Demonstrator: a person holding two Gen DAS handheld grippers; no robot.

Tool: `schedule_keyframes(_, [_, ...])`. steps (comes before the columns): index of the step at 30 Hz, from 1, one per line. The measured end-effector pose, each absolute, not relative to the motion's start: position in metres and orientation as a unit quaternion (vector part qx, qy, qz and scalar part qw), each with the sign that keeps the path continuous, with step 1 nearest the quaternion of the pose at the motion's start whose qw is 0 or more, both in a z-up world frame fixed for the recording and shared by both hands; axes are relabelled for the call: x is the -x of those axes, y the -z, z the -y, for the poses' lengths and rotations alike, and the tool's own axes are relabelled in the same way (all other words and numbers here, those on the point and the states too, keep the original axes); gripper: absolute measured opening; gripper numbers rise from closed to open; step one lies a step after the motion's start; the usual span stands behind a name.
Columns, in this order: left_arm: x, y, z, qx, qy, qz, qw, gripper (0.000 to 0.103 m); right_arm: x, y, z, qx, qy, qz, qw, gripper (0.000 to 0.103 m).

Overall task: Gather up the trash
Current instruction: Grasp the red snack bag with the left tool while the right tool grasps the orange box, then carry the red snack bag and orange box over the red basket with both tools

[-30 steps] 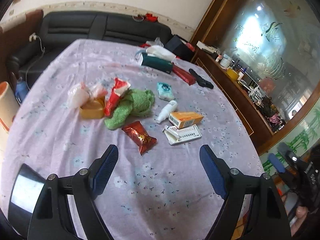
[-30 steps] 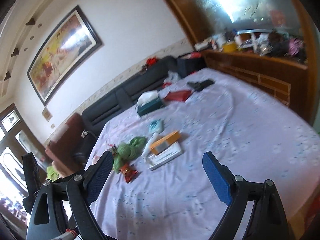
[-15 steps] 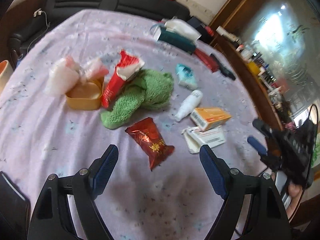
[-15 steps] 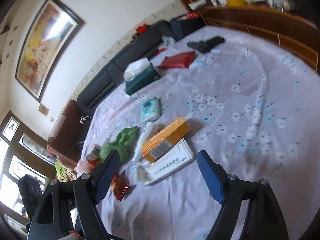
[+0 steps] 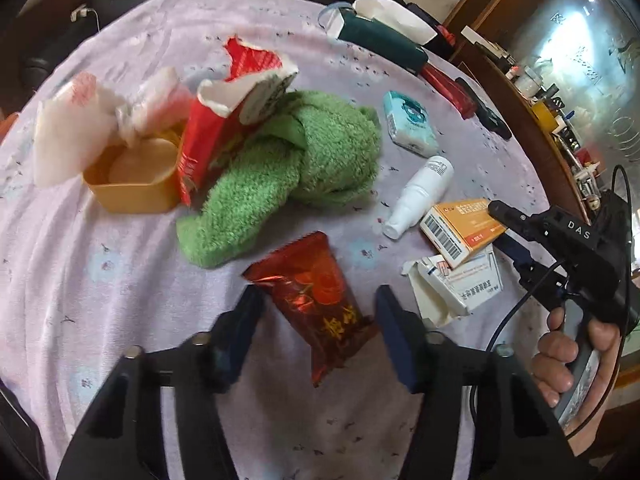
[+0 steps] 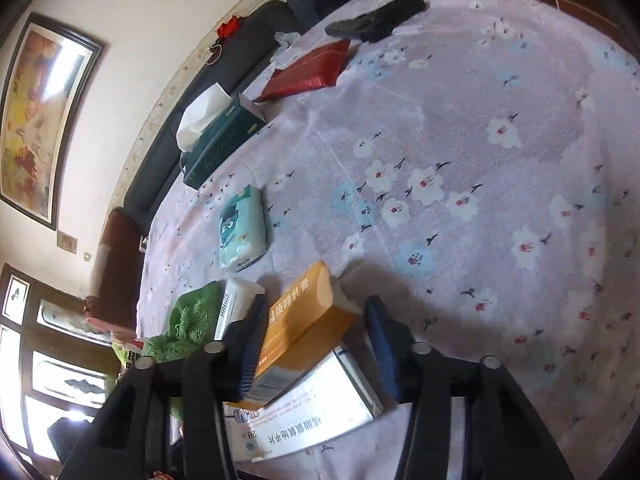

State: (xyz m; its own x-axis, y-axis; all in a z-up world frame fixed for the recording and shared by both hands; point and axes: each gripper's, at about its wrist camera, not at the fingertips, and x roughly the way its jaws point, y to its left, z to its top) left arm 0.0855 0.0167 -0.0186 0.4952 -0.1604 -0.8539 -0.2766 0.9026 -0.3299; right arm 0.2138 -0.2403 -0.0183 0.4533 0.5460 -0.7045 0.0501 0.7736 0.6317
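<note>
A crumpled dark red snack wrapper (image 5: 316,296) lies on the purple flowered tablecloth (image 5: 100,280). My left gripper (image 5: 318,320) straddles it with jaws closing; a sliver of gap shows at each pad. An orange medicine box (image 6: 304,316) rests tilted on a white box (image 6: 312,412). My right gripper (image 6: 316,332) has the orange box between its closing jaws; the left pad is at the box and the right pad stands just off it. In the left wrist view the right gripper (image 5: 502,228), held by a hand (image 5: 576,356), reaches the orange box (image 5: 460,228) from the right.
Also on the cloth are a green towel (image 5: 288,172), a torn red packet (image 5: 224,120), a yellow container (image 5: 132,184) with white plastic, a white spray bottle (image 5: 420,196), a teal tissue pack (image 6: 242,228), a green tissue box (image 6: 220,140), a red pouch (image 6: 312,72) and a black object (image 6: 376,20). A dark sofa (image 6: 240,52) stands behind.
Both grippers came down close to the table and narrowed their jaws. The left now straddles the red wrapper; the right moved in over the orange box.
</note>
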Motion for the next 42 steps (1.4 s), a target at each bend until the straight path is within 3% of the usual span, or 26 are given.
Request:
schedule_keyframes(3, [-0.08,0.018,-0.019,0.227,-0.026,-0.497,0.837,0.038,-0.219,0.022,0.239,-0.304,-0.162,-0.492,0.799,0.033])
schedule_keyframes(7, [-0.065,0.015,-0.015,0.22,-0.017,-0.489,0.844,0.03,-0.205,0.007,0.242,-0.317,-0.193,-0.466,0.803,0.026])
schedule_keyframes(22, [0.014,-0.042,0.062,0.183,0.081,-0.433,0.879,0.03,0.009,-0.101,0.316,-0.266,-0.204,-0.334,0.881,0.021])
schedule_keyframes(42, [0.078,-0.093,0.168,0.107,0.174,-0.388,0.899,0.03,0.163,-0.125,0.399,-0.263,-0.119,-0.269,0.919,0.021])
